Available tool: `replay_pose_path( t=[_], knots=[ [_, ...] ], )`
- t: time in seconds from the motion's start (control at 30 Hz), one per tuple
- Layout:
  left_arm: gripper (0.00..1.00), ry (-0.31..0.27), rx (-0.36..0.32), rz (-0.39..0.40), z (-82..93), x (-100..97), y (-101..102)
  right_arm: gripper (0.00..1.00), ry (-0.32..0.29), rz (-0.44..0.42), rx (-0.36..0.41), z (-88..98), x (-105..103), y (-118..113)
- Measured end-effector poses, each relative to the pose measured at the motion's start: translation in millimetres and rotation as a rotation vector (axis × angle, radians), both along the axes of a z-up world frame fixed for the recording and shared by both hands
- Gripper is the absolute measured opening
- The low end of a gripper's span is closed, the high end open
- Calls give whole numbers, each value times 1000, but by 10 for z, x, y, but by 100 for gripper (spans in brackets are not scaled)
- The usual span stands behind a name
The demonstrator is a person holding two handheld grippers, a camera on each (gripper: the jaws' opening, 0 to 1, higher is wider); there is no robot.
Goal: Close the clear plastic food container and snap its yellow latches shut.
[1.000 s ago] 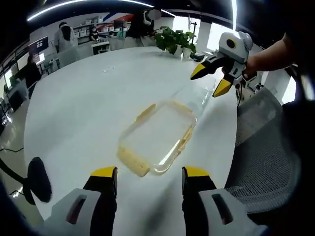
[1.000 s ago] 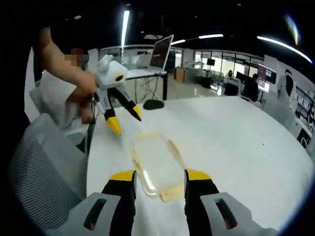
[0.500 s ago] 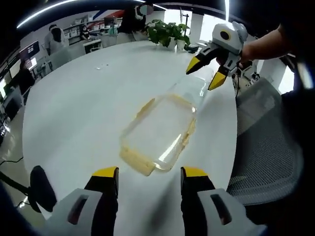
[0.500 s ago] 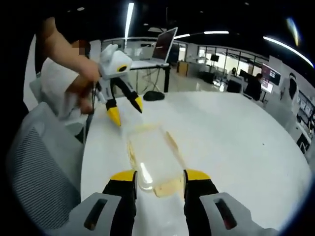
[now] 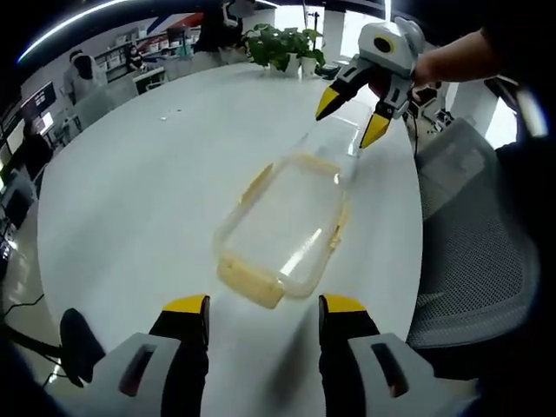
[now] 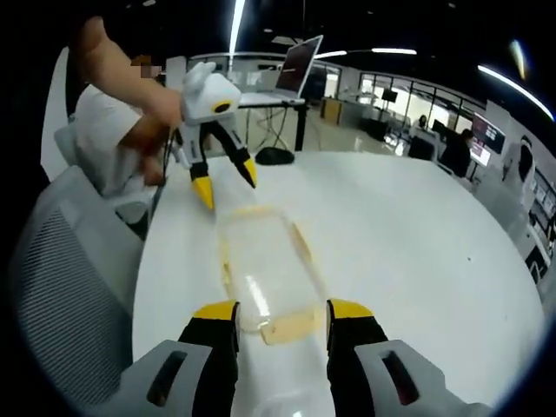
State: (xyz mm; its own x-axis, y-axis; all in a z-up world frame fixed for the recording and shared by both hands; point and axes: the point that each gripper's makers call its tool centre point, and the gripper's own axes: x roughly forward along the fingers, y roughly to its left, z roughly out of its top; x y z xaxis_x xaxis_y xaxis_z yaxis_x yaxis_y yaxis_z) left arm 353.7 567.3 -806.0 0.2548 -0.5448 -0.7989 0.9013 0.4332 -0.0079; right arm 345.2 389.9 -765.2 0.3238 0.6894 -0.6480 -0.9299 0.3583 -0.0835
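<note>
A clear plastic container (image 5: 282, 221) with yellow latches (image 5: 250, 282) lies on the round white table (image 5: 139, 174). My left gripper (image 5: 263, 311) is open, hovering just short of the container's near end. My right gripper (image 5: 350, 120), held by a hand, hangs open over the far end, where a clear lid-like piece (image 5: 337, 149) extends. In the right gripper view the container (image 6: 265, 265) lies just ahead of my open right gripper (image 6: 271, 317). A yellow latch (image 6: 287, 326) lies between its fingertips. The left gripper (image 6: 226, 187) stands open beyond the far end.
A grey mesh chair (image 5: 473, 234) stands at the table's edge beside the container. Potted plants (image 5: 282, 48) sit at the table's far side. A laptop (image 6: 300, 69) on a desk and a black object (image 6: 274, 156) lie beyond the table. People are in the background.
Both grippers have drawn closer to the container's two ends. In the left gripper view the right gripper has moved up and to the left. The container has stayed where it was.
</note>
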Motion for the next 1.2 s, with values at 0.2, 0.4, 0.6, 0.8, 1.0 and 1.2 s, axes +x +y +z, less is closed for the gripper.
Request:
replay_pose_path(
  t=[0.2,0.4,0.6,0.8,1.0,1.2],
  knots=[
    [49,-3,27,-34,-19,25,3,39,28,31,-37,-79,1,-12],
    [49,-2,37,-59,-25,41,-25,39,37,45,-49,-102,20,-2],
    [48,-2,63,-88,-69,68,-8,42,61,66,-80,-188,14,-5],
    [47,-7,89,-134,-98,75,-12,41,62,96,-107,-227,15,3],
    [45,-13,107,-171,-126,101,-33,41,63,109,-133,-275,48,7],
    [46,-12,120,-196,-154,120,-29,41,79,119,-163,-344,60,-16]
  ],
)
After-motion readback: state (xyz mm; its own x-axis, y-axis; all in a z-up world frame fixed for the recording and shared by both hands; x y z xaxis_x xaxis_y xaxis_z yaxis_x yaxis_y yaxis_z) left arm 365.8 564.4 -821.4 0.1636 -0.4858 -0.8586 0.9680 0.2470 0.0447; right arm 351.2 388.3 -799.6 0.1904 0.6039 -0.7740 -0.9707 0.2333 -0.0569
